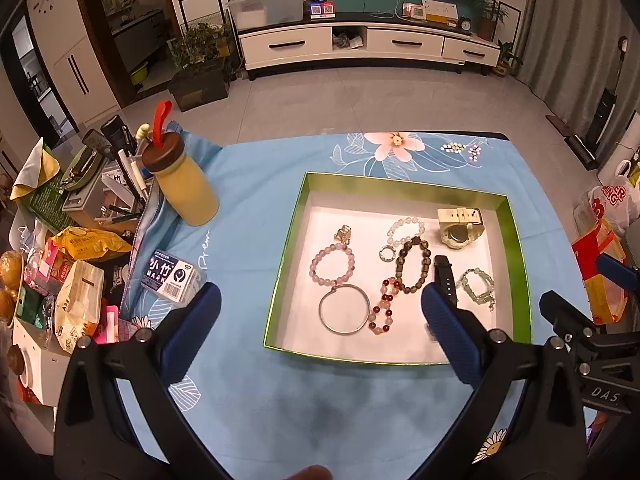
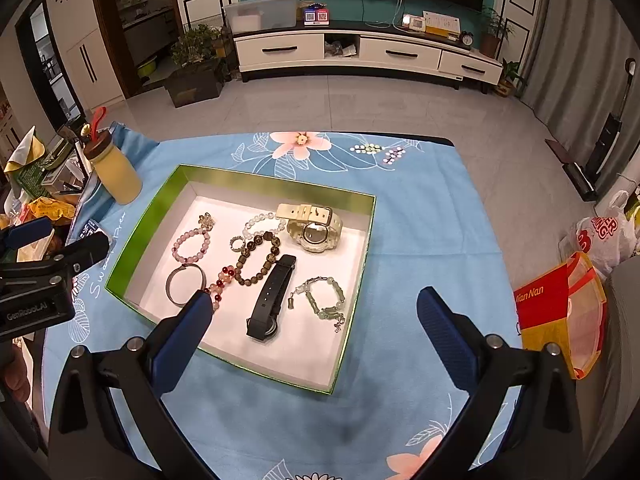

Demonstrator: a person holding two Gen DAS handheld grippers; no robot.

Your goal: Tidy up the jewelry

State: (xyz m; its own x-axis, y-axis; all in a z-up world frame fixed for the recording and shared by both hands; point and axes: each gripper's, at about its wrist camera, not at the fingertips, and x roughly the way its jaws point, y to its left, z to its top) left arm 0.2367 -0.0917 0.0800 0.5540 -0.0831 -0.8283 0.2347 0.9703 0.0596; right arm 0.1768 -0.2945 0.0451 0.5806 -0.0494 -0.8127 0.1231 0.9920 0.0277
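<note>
A green-walled tray point(image 2: 168, 200) with a white floor sits at centre frame on a worktop point(image 2: 420, 240) draped in a blue floral cloth, holding the jewelry. In the right wrist view, a cream watch point(image 2: 312, 224) lies at the tray's upper right, a black watch point(image 2: 272, 298) at lower centre, and a pale green bead bracelet point(image 2: 324, 300) just right of it. A dark brown bead bracelet point(image 2: 258, 258) occupies the middle, touching a clear bead bracelet point(image 2: 260, 222) above it and a small ring point(image 2: 237, 243) at its left. A pink bead bracelet point(image 2: 191, 245) lies upper left beneath a gold brooch point(image 2: 206, 220); a silver bangle point(image 2: 184, 285) rests below it, beside a red and pink bead strand point(image 2: 220, 282).

The right gripper point(image 2: 314, 312) hovers over the tray's near right corner, its blue fingers spread wide and holding nothing; its left fingertip point(image 2: 200, 304) overlaps the bangle and strand in the picture. In the left wrist view, the left gripper point(image 1: 320, 304) hangs above the tray's near left edge, likewise spread wide and empty, its right fingertip point(image 1: 434, 300) covering part of the black watch.

At upper left of the frame, a yellow bottle point(image 1: 186, 190) with a brown lid and red strap stands on the cloth, a blue labelled pack point(image 1: 173, 278) lies below it, and snack packets point(image 1: 80, 304) crowd the left edge. A red and yellow bag point(image 2: 560, 312) stands at right.
</note>
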